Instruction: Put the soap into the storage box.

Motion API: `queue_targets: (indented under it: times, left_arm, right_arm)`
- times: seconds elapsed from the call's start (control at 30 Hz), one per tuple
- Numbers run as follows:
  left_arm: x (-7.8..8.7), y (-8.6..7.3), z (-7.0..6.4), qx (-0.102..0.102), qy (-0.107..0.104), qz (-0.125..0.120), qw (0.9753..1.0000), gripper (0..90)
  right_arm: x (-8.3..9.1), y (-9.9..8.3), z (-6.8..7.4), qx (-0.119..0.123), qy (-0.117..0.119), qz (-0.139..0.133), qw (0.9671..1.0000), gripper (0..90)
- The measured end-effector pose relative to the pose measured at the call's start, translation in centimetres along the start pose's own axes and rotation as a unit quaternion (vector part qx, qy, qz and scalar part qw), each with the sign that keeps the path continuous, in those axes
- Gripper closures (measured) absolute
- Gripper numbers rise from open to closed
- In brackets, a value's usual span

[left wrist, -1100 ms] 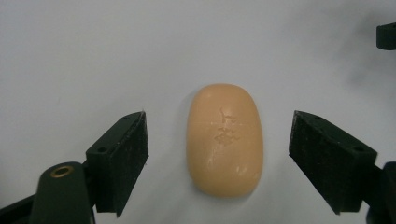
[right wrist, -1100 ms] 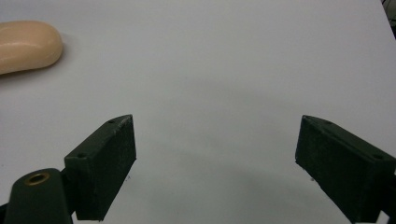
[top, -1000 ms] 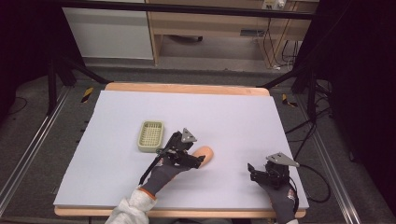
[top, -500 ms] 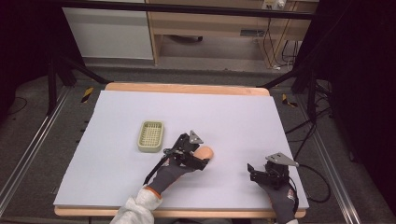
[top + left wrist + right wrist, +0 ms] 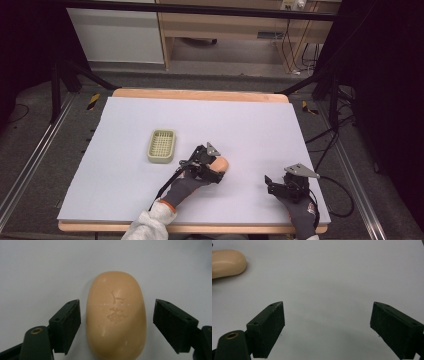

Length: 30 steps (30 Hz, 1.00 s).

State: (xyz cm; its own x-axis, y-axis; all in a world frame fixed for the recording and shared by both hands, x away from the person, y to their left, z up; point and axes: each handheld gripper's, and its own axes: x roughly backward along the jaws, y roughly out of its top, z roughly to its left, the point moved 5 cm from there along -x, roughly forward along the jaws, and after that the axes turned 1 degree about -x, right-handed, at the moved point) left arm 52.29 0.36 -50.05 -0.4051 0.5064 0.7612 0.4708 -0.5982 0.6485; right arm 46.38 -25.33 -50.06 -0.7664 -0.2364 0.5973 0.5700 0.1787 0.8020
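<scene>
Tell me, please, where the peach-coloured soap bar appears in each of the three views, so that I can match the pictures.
High view: the soap bar lies just below centre, at the left gripper, right of the green basket.
Left gripper view: it lies at centre, between the open jaws, apparently not yet gripped.
Right gripper view: its end shows at the upper left corner.
Shared landmark: the white table surface under the soap.

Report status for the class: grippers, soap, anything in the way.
Left gripper open, straddling soap, not clamped. Right gripper open, empty. Soap flat on table. Basket apart, nothing in the way.
</scene>
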Motion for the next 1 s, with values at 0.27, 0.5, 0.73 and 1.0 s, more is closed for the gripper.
queue_targets:
  times: [0.27,0.5,0.73,1.0]
  left_arm:
    - [-0.76,-0.3,0.0,0.003,-0.002,0.007,1.0,25.4]
    - [-0.92,-0.4,0.03,0.003,-0.003,0.009,1.0,30.6]
    - [-0.94,-0.4,0.0,0.001,0.0,0.009,1.0,31.1]
    - [-0.96,-0.36,0.02,-0.001,0.0,0.009,1.0,31.3]
  right_arm:
    - [-0.07,-0.02,0.03,0.001,0.001,0.002,1.0,12.6]
    - [-0.12,-0.02,0.04,0.003,0.0,0.001,1.0,12.6]
    - [-0.13,-0.03,0.14,-0.001,0.002,0.003,1.0,12.6]
    - [-0.16,-0.04,0.12,-0.002,0.001,0.005,1.0,12.6]
